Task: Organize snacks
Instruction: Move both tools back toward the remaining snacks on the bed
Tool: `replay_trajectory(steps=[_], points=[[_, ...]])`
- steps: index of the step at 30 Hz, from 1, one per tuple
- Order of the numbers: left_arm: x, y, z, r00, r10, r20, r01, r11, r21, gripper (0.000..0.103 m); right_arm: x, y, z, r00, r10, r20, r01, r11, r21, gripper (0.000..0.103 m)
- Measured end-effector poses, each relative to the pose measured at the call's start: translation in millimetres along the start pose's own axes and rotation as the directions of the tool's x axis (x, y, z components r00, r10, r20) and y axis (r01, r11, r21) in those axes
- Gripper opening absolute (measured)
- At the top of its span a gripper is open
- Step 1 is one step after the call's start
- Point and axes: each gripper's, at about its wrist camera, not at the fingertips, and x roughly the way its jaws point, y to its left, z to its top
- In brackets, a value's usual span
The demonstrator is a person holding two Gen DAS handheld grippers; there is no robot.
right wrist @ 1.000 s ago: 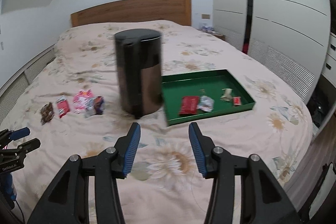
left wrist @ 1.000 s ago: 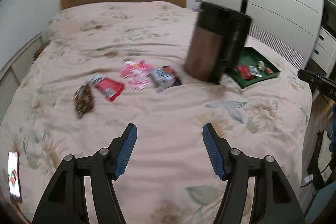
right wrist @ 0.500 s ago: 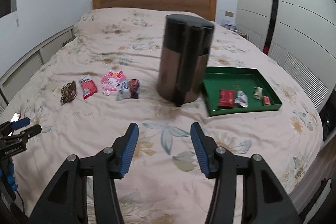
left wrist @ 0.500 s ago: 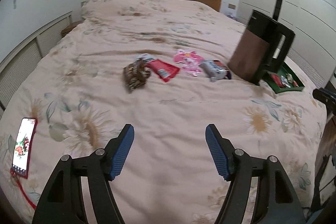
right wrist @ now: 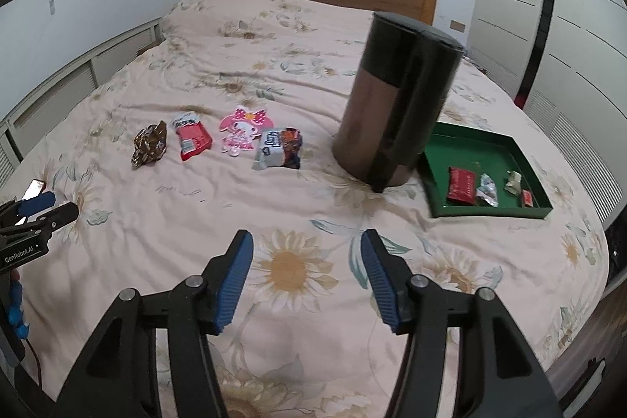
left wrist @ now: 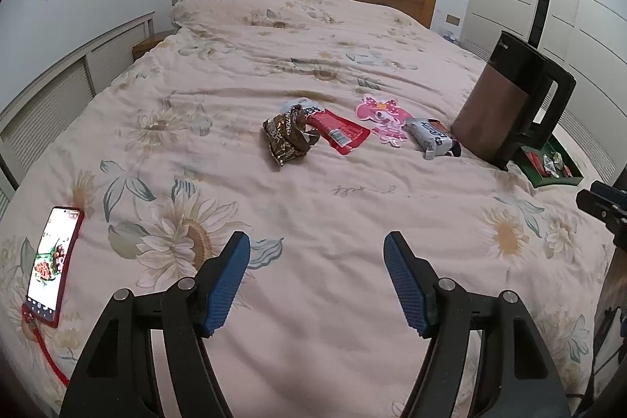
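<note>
Both grippers hover empty above the near edge of the floral-quilted bed [right wrist: 164, 230]. Left gripper [left wrist: 316, 281]: fingers wide apart. Right gripper [right wrist: 306, 277]: fingers apart, somewhat narrower.

Four loose snacks lie in a row across the middle of the bed: crumpled brown foil packet [left wrist: 289, 138], flat red plastic packet [left wrist: 341, 133] partly tucked under it, pink cartoon-character packet [left wrist: 382, 117], grey-and-dark wrapped pack [left wrist: 434, 139]. Beyond them, toward the right edge, stands a tall black-and-bronze cylindrical jug [right wrist: 395, 108]; a shallow green tray [right wrist: 521, 159] sits just beside it, already holding a few small wrappers.

Judged step: reach for a loose snack to move to the tray. The brown packet is nearest the left gripper; best to come down on its raised crumple, since the soft quilt gives under pressure. Lift clear of the red packet it overlaps. The jug blocks a straight path to the tray.

Hard to make out: the tray is mostly hidden behind the jug in the left wrist view; packet printing unreadable; a red-cased phone [left wrist: 51, 263] lies at the left near corner.
</note>
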Motion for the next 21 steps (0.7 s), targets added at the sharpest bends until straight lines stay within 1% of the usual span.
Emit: replay_trajectory(steps=[8,11,17,21], points=[[13,3,6,1.000,0.007,-0.011,-0.007,1.000,0.000,0.066,23,14,5,0.999,0.017,-0.032,-0.018,1.000,-0.025,0.103],[23,4,10,1.000,0.009,-0.020,-0.009,1.000,-0.003,0.077,36,17,8,0.999,0.025,-0.047,-0.026,0.999,-0.028,0.103],[47,12,19,0.999,0.011,-0.053,-0.013,0.999,-0.041,0.080,69,22,17,0.996,0.045,-0.074,-0.047,0.999,-0.027,0.103],[66,21,30,0.997,0.023,-0.074,-0.028,0.997,-0.074,0.080,94,24,29,0.995,0.054,-0.083,-0.056,0.998,-0.028,0.103]])
